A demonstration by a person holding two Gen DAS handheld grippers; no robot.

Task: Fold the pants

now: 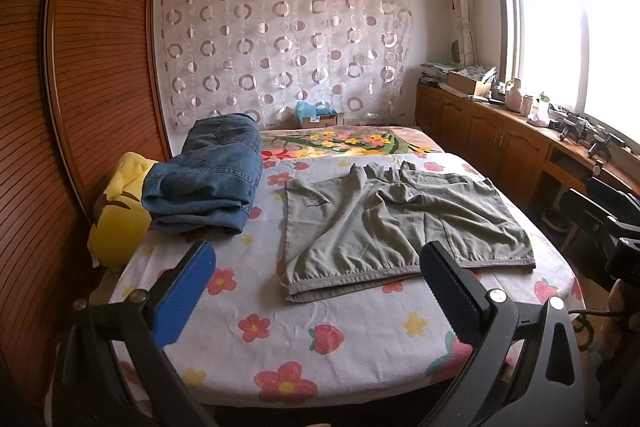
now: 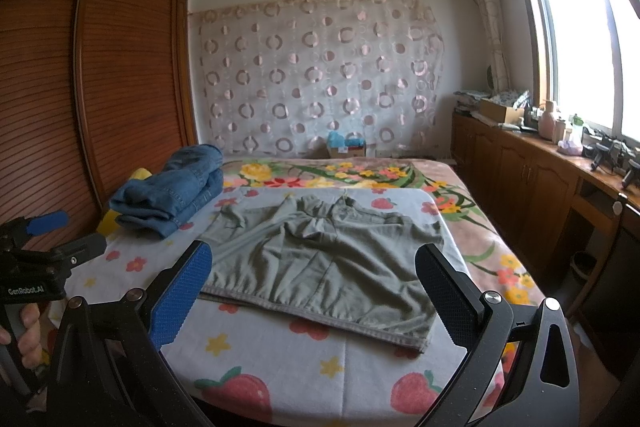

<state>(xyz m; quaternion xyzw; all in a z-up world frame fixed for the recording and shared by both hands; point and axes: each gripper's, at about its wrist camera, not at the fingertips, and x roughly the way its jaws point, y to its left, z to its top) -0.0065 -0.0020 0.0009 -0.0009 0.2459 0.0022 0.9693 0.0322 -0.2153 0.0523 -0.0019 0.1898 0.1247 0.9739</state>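
Grey-green pants (image 1: 400,223) lie spread but rumpled on bed (image 1: 360,343) mid/near edge, waistband toward front, legs bunched at back. Folded jeans (image 1: 208,183) at left edge, apart. Left gripper (image 1: 316,291) & right gripper (image 2: 312,291) both spread wide, holding nothing, above near edge.

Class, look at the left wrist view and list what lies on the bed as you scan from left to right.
Yellow plush → folded jeans → grey-green pants, spread flat and not yet folded.
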